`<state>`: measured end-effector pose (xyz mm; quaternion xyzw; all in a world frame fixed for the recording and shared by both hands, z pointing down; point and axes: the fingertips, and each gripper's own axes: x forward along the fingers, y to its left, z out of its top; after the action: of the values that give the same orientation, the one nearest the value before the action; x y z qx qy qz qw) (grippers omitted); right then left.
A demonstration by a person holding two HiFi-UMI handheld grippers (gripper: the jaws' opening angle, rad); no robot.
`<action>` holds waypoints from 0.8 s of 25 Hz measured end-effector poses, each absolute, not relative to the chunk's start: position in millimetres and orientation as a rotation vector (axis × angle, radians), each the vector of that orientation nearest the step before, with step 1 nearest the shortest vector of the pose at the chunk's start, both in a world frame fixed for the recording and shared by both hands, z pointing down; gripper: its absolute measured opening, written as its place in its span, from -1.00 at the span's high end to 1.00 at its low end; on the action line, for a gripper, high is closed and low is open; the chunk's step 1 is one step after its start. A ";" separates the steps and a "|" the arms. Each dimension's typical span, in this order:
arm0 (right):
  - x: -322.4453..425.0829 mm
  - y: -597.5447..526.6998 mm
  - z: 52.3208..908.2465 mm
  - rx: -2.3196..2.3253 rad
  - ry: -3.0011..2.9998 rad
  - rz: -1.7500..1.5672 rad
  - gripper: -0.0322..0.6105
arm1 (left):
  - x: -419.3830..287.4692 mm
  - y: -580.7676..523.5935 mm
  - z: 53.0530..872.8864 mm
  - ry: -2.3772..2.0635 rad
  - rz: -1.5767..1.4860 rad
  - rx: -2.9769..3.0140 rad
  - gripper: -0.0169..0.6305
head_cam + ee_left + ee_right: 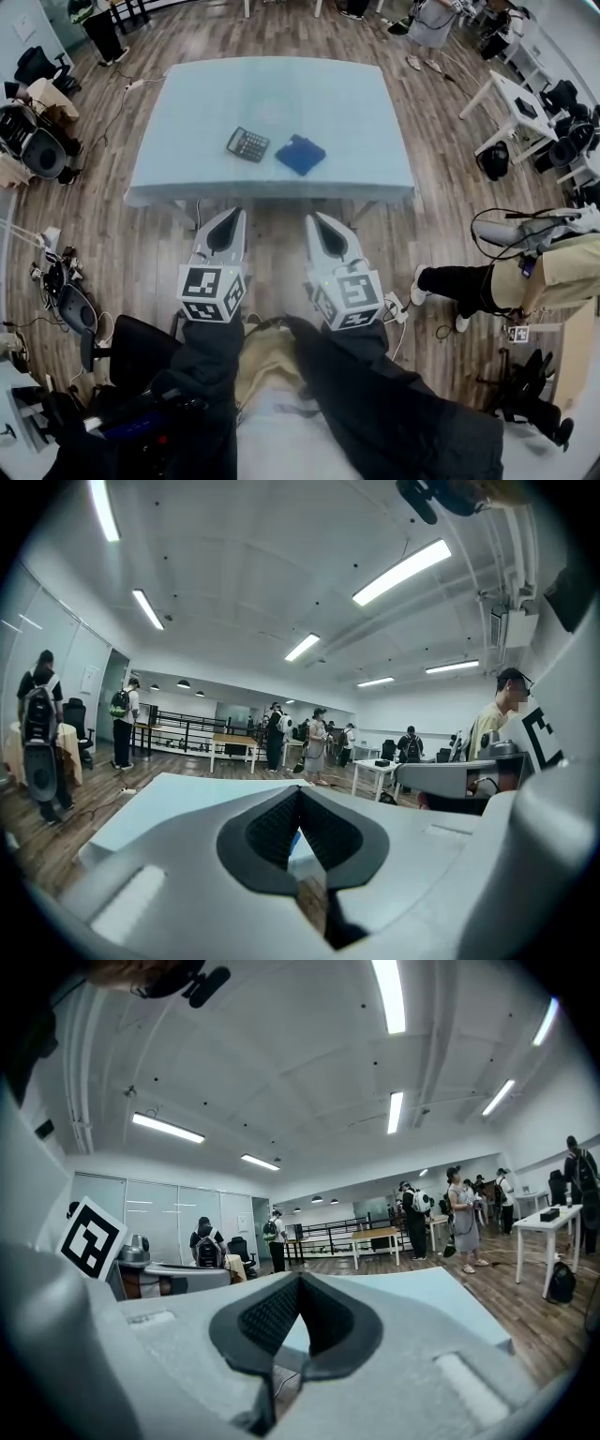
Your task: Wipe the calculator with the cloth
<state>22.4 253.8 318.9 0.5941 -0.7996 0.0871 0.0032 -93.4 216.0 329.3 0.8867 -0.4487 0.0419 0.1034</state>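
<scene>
1. Surface [356,103]: a rectangular, pale blue top standing on a wood-plank floor [141,244].
2. Calculator [247,143]: dark and lying flat on the surface, near its front middle and turned at a slant. Its key print is too small to read.
3. Cloth [300,154]: blue, in a rough square. It lies flat on the surface just to the right of the calculator, near it but not touching.
4. Left claw [229,216]: held over the floor off the near edge of the surface, pointing toward it and well apart from the calculator. In the left gripper view [300,794] the jaw tips meet, with nothing between them.
5. Right claw [317,220]: held beside the left claw, also short of the near edge and well apart from the cloth. In the right gripper view [300,1281] the jaws are closed tip to tip and empty.
6. Marker cubes [211,291]: one on each claw, with black-and-white square codes on their faces.
7. Person [525,272]: to the right of the surface, wearing a beige top and dark trousers.
8. White desk [516,98]: beyond the far right corner of the surface.
</scene>
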 end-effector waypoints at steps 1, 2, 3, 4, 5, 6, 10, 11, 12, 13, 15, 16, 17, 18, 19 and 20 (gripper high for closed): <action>24.2 255.2 320.1 1.860 -2.512 0.276 0.90 | -91.5 217.4 330.7 -1.325 0.124 2.614 0.96; 28.0 257.7 322.6 1.856 -2.517 0.279 0.90 | -87.5 220.4 333.0 -1.327 0.125 2.611 0.96; 32.8 260.9 326.1 1.850 -2.520 0.285 0.90 | -82.5 224.2 335.7 -1.329 0.127 2.607 0.96; 37.3 263.9 330.0 1.843 -2.523 0.292 0.90 | -77.9 227.7 338.5 -1.333 0.127 2.603 0.96; 40.5 266.1 333.7 1.834 -2.525 0.298 0.90 | -74.6 230.1 340.9 -1.338 0.126 2.597 0.96; 41.6 267.5 336.9 1.824 -2.527 0.303 0.90 | -72.9 231.5 343.0 -1.342 0.125 2.592 0.96; 38.1 268.2 349.3 1.794 -2.530 0.329 0.90 | -72.6 233.1 354.3 -1.347 0.137 2.573 0.96; 38.4 268.2 352.2 1.789 -2.531 0.337 0.90 | -71.8 233.2 357.2 -1.347 0.142 2.567 0.96; 39.9 268.5 354.9 1.785 -2.531 0.345 0.90 | -70.2 233.4 359.4 -1.347 0.146 2.562 0.96; 42.3 268.7 357.4 1.784 -2.528 0.353 0.90 | -68.1 233.6 360.7 -1.347 0.148 2.560 0.96; 46.8 266.9 360.7 1.792 -2.522 0.364 0.90 | -65.1 231.9 361.4 -1.346 0.149 2.561 0.96; 47.5 264.8 361.6 1.796 -2.521 0.366 0.90 | -65.2 229.6 361.9 -1.347 0.149 2.562 0.96; 46.9 262.3 362.6 1.799 -2.522 0.365 0.90 | -66.2 226.7 363.0 -1.348 0.148 2.562 0.96; 45.8 259.6 364.1 1.801 -2.523 0.364 0.90 | -67.4 223.3 364.7 -1.348 0.148 2.561 0.96; 44.8 256.7 366.0 1.804 -2.523 0.364 0.90 | -68.1 219.5 367.0 -1.346 0.148 2.561 0.96; 44.7 253.5 368.2 1.808 -2.521 0.364 0.90 | -67.8 215.3 369.4 -1.341 0.149 2.561 0.96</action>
<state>44.7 253.5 368.2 0.5787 -0.8072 0.1164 0.0089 -67.8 215.3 369.4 0.8779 -0.4598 0.0512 0.1231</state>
